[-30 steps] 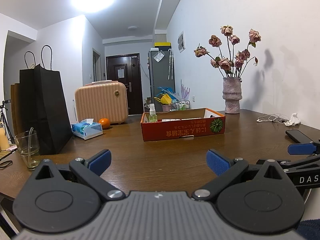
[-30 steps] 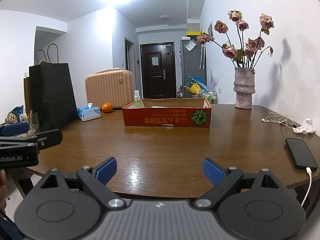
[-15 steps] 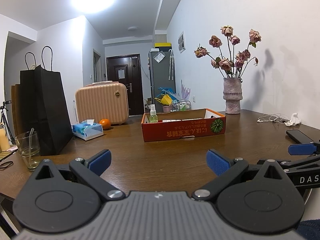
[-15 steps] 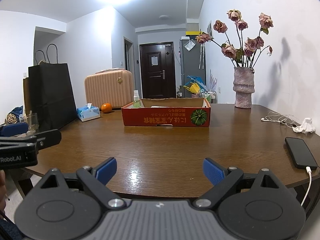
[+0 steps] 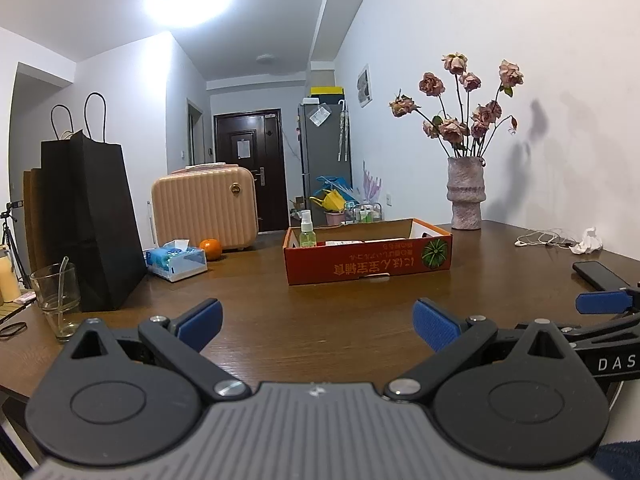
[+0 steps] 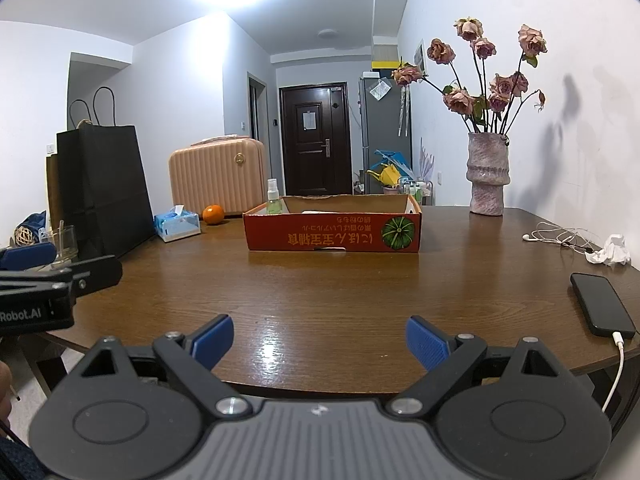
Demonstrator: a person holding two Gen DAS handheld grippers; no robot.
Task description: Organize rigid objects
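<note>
- The surface [image 6: 320, 292] is a broad brown wooden top, bare across its middle; both tools hang at its near edge, level with it and pointing at the far edge.
- The red cardboard box [image 6: 332, 232] sits toward the far edge, roughly centred, open at the top. A green spray bottle [image 6: 273, 198] stands upright in its left end, and something pale lies flat inside, too low to make out.
- This fits two stages: a tidy-up with things yet to go into the box, or one nearly done with the rest meant to stay out. I would not pick a target from this alone.
- Outside the box: a tissue pack [image 6: 177, 226] and an orange [image 6: 213, 214] near the far left edge, a glass [image 5: 54, 300] at the left edge, and a phone [image 6: 602, 304] on its cable at the right edge.
- Left tool [image 5: 316, 322]: released, blue pads spread wide, nothing between them; the box lies well ahead, slightly right of its line.
- Right tool [image 6: 319, 340]: likewise released and empty, the box straight ahead, well apart.
- For any reach, my judgement is to keep the pads wide, come in low and square, and stay clear of the phone cable.
</note>
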